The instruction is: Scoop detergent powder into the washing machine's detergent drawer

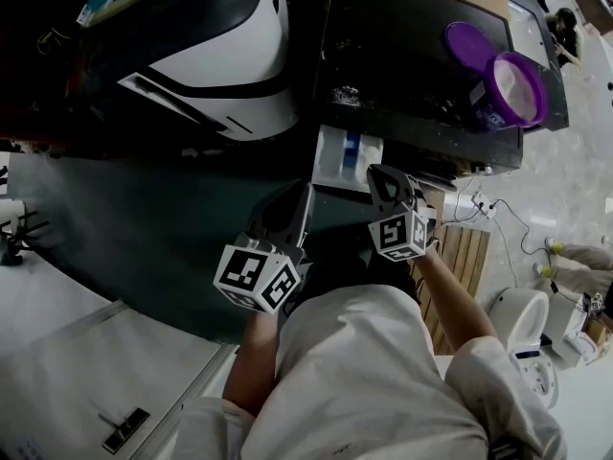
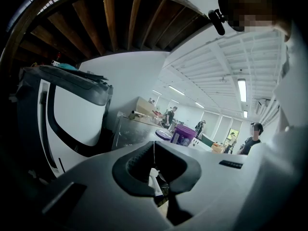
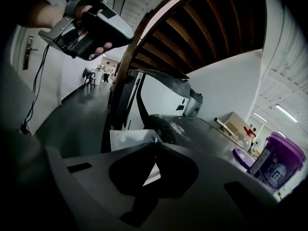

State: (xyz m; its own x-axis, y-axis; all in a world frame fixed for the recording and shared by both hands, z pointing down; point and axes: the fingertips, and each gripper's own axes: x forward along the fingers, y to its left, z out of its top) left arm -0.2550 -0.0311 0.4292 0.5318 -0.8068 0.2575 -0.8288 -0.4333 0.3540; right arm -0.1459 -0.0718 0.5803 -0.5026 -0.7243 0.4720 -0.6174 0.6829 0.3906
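The white plastic detergent drawer [image 1: 337,161] juts open from the near edge of the dark, powder-flecked washing machine top [image 1: 402,65]. Just near it, the left gripper [image 1: 305,195] and right gripper [image 1: 381,174] both have their jaws pressed together on nothing. At the far right stands a round purple plastic tub [image 1: 515,89] of pale powder, with its flat purple lid [image 1: 466,44] just to its left.
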